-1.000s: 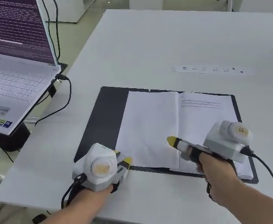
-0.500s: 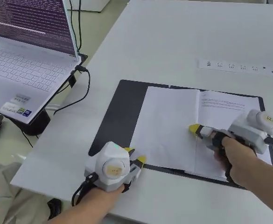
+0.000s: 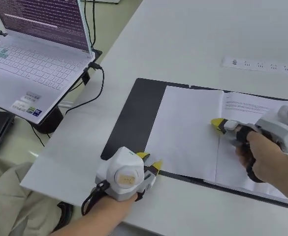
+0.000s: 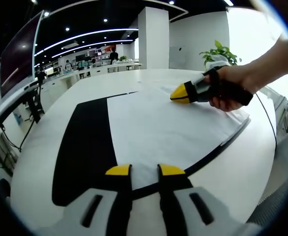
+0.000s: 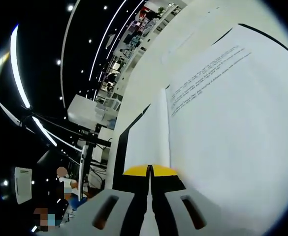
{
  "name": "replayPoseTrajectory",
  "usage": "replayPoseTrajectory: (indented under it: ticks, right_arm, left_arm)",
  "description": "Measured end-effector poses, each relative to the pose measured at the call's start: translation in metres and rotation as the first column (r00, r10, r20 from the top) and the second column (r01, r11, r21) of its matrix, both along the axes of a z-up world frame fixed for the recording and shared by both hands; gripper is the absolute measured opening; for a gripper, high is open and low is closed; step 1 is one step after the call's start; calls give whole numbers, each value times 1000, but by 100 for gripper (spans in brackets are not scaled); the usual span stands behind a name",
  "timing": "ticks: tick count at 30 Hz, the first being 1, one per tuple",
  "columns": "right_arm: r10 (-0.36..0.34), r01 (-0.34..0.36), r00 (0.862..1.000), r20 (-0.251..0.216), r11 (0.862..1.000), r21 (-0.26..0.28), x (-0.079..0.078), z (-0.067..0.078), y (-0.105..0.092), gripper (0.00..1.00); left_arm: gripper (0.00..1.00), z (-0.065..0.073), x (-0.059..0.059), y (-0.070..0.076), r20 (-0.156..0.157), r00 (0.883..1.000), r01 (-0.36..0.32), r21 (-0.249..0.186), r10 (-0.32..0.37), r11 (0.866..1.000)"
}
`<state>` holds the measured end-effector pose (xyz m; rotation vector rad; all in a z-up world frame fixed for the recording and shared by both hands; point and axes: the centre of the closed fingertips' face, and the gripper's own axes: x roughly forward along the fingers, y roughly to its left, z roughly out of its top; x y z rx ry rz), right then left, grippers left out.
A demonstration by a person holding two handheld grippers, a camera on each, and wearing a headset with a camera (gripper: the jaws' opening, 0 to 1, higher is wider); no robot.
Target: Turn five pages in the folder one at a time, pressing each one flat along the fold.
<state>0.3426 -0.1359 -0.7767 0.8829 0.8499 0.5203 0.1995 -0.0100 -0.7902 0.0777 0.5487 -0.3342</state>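
Observation:
The open folder's black cover [image 3: 134,113] lies on the white table with white pages spread over it. The left page [image 3: 188,132] is blank, and the right page [image 3: 252,105] carries a few printed lines. My right gripper [image 3: 216,122] is shut, its yellow tips resting on the fold between the two pages. In the right gripper view the shut tips [image 5: 149,170] sit on the crease beside the printed page [image 5: 232,113]. My left gripper [image 3: 150,160] hovers at the near edge of the left page, slightly open with nothing in it. The left gripper view puts its tips [image 4: 144,170] at the page edge [image 4: 158,128].
An open laptop [image 3: 35,64] stands at the far left with a black cable [image 3: 92,93] trailing toward the folder. A white power strip [image 3: 259,65] lies beyond the folder. The table's near edge [image 3: 60,187] runs just under my left hand.
The right gripper has slid along the fold, away from me. The left gripper has stayed at the near page edge. The head camera has shifted.

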Motion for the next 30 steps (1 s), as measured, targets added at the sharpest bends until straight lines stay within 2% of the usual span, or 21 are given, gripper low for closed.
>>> replayPoseTrajectory:
  ticks: [3, 6, 9, 13, 17, 22, 26, 30]
  right_arm:
    - [9, -9, 1000, 5, 1000, -2, 4, 0, 1, 0]
    - [9, -8, 999, 37, 1000, -29, 10, 2, -1, 0]
    - [4, -2, 999, 34, 999, -38, 17, 0, -4, 0]
    - [35, -25, 995, 92, 995, -101, 27, -2, -7, 0]
    - [115, -87, 982, 152, 979, -183, 32, 1, -2, 0]
    - [166, -120, 972, 167, 960, -254, 43, 2, 0, 0]
    - [155, -108, 974, 166, 959, -263, 58, 0, -4, 0]
    - [147, -98, 974, 171, 959, -266, 66, -1, -5, 0]
  left_arm:
    - [19, 0, 0, 0, 1, 1000, 0, 2, 0, 1000]
    - [19, 0, 0, 0, 0, 1000, -1, 2, 1, 1000]
    - [19, 1, 0, 0, 0, 1000, -3, 0, 3, 1000]
    - [19, 0, 0, 1, 1, 1000, -2, 2, 2, 1000]
    - [19, 0, 0, 1, 2, 1000, -3, 1, 3, 1000]
    - [19, 0, 0, 1, 3, 1000, -2, 1, 2, 1000]
    - [19, 1, 0, 1, 3, 1000, -2, 1, 2, 1000]
    - [19, 1, 0, 1, 5, 1000, -1, 3, 1, 1000]
